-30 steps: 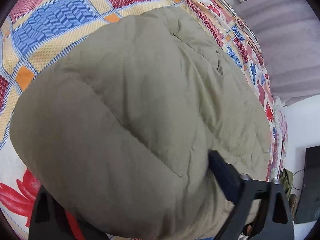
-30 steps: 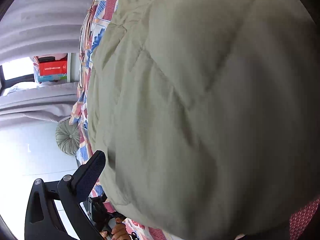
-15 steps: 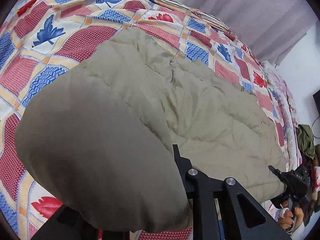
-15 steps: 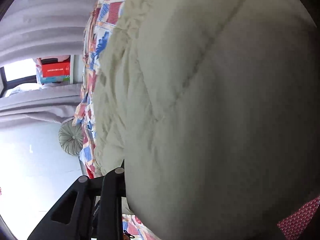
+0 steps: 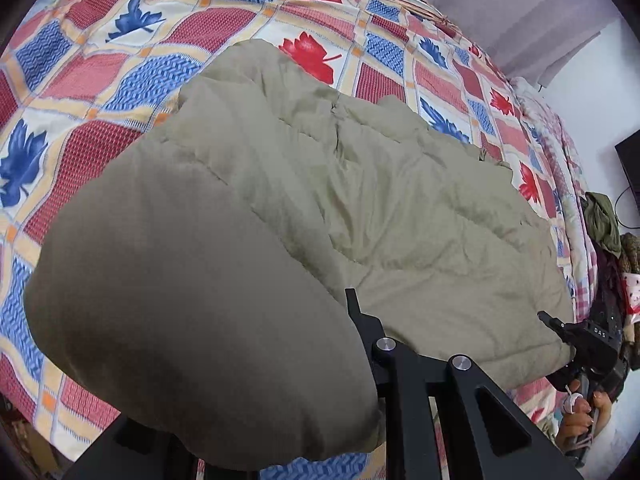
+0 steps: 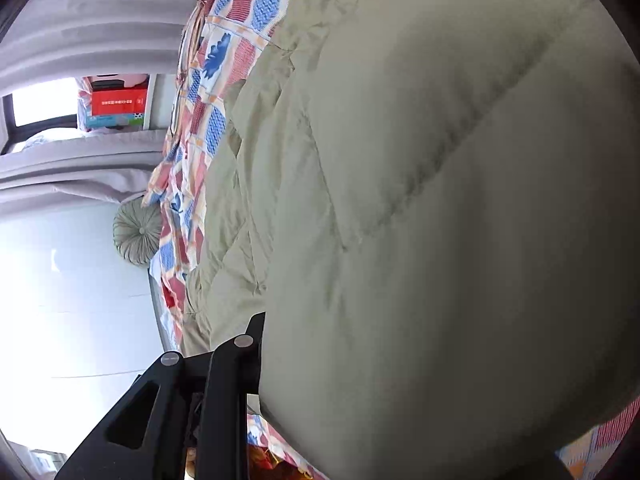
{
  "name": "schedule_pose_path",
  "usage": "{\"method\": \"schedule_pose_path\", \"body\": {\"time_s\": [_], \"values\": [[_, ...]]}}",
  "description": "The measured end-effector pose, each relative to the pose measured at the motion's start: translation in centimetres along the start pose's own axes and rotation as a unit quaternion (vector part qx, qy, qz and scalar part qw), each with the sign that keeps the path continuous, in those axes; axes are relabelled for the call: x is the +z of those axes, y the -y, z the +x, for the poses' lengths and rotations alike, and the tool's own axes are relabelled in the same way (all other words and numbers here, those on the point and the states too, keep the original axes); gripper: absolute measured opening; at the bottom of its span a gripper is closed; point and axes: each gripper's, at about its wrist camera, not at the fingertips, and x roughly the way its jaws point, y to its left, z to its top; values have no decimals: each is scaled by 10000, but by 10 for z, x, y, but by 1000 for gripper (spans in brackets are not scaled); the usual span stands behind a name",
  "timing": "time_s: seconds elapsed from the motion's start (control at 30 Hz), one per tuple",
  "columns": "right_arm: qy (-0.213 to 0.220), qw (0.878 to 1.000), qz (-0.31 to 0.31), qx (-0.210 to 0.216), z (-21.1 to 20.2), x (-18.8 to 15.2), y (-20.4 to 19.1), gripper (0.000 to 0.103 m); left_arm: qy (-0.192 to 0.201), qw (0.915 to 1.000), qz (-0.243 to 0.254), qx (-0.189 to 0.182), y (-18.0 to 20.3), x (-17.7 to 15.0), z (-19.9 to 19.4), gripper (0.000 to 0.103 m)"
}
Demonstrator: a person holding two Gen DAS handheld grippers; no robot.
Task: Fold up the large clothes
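A large olive-green padded coat (image 5: 360,208) lies spread on a bed with a patchwork leaf-pattern cover (image 5: 120,60). My left gripper (image 5: 320,360) is shut on the coat's near corner, and the puffy cloth bulges over the jaws and hides the left finger. My right gripper (image 6: 320,340) is shut on the coat's other near corner (image 6: 440,240), and the cloth fills most of the right wrist view. In the left wrist view the right gripper (image 5: 560,332) shows at the coat's right corner, held by a hand.
Grey curtains (image 5: 500,8) hang behind the bed. A pile of clothes (image 5: 608,232) and a dark screen (image 5: 632,168) stand at the right. In the right wrist view a round green cushion (image 6: 136,232), a red box (image 6: 116,100) and a window sit beyond the bed.
Both grippers closed on the coat's near corners. The left gripper pulled back and up, so more of the coat and bed shows. The right view shifted slightly.
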Motion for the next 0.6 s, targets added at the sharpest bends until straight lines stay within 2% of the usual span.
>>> {"method": "schedule_pose_path", "body": {"time_s": [0.2, 0.37, 0.4, 0.47, 0.6], "values": [[-162, 9995, 251, -37, -25, -52, 30, 28, -382, 9989, -279, -65, -18, -48, -2, 21], [-232, 9986, 415, -215, -32, -68, 46, 28, -555, 9978, -339, 139, -23, -64, 7, 26], [-240, 9984, 437, -255, -31, -69, 48, 28, -585, 9975, -359, 165, -24, -64, 8, 29], [-233, 9980, 486, -343, -25, -64, 45, 30, -633, 9963, -354, 469, -25, -65, 6, 54], [-252, 9970, 462, -575, -24, -62, 37, 36, -745, 9947, -294, 651, -29, -66, 0, 55]]}}
